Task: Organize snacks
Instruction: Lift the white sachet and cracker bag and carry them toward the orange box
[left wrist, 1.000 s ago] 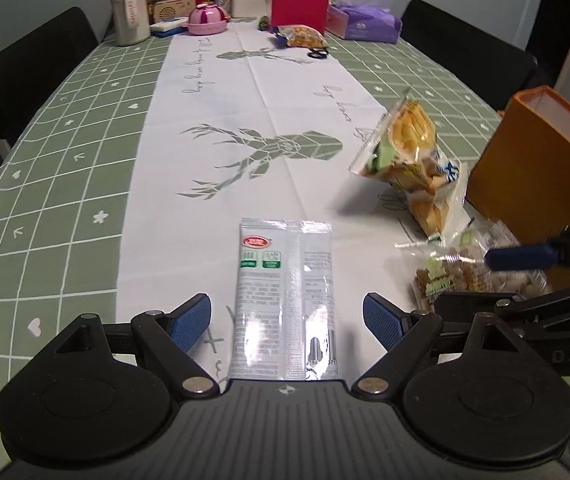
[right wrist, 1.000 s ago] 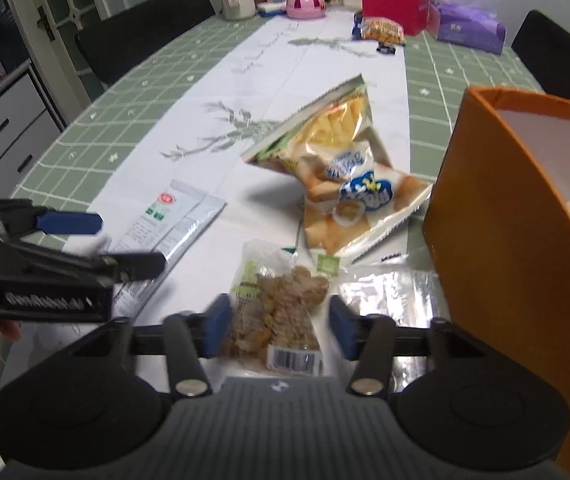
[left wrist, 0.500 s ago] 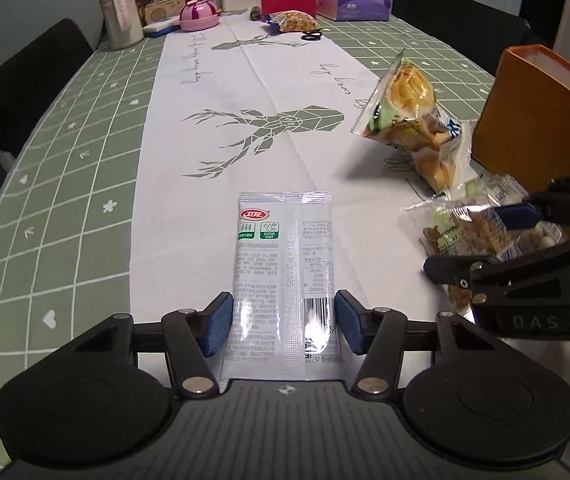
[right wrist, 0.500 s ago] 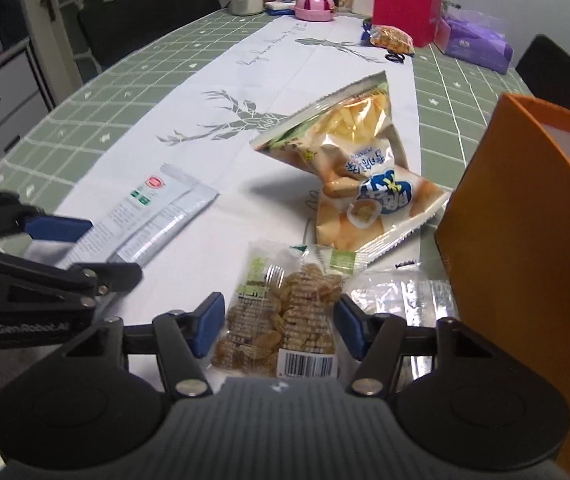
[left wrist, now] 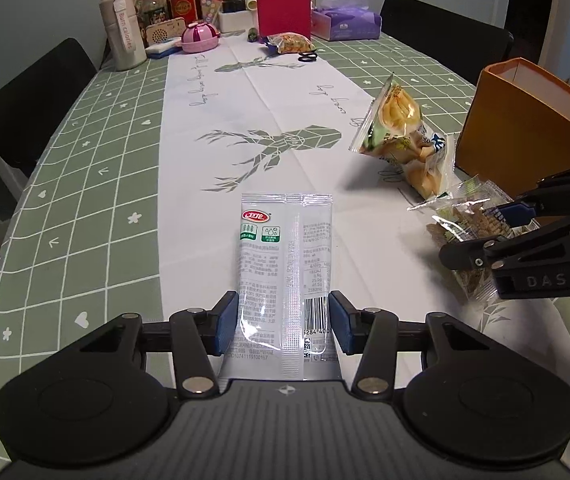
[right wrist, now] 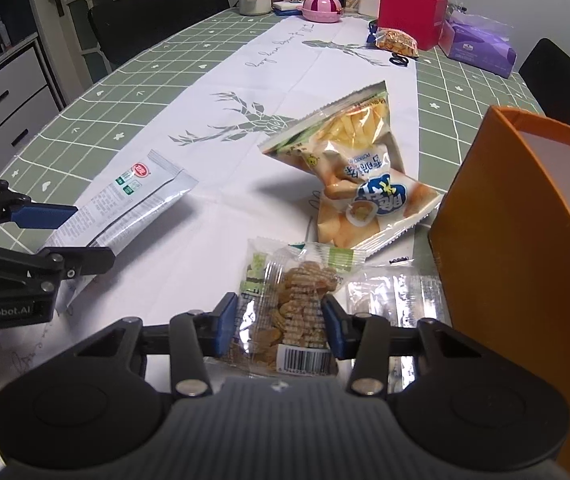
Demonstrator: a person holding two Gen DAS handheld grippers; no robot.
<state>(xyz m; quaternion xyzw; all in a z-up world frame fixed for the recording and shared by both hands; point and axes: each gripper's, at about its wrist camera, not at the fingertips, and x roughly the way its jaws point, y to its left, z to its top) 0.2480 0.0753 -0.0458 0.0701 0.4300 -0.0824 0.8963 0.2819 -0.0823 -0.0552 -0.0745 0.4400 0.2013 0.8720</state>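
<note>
Left wrist view: from just behind the left claw [left wrist: 284, 322], angled down along the bench [left wrist: 97, 184], close to it. Right wrist view: likewise behind the right claw [right wrist: 280, 322]. Both share the chip bags [left wrist: 401, 136] [right wrist: 359, 172], orange box [left wrist: 525, 128] [right wrist: 525, 240] and far clutter; each shows the other claw.

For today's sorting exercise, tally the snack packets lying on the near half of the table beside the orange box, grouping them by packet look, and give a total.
Silver-white packets: 1, the long packet
Yellow chip bags: 2, the fries bag and the blue-logo chip bag
Clear packets: 2, the brown cracker packet and the flat clear packet
Total: 5
</note>
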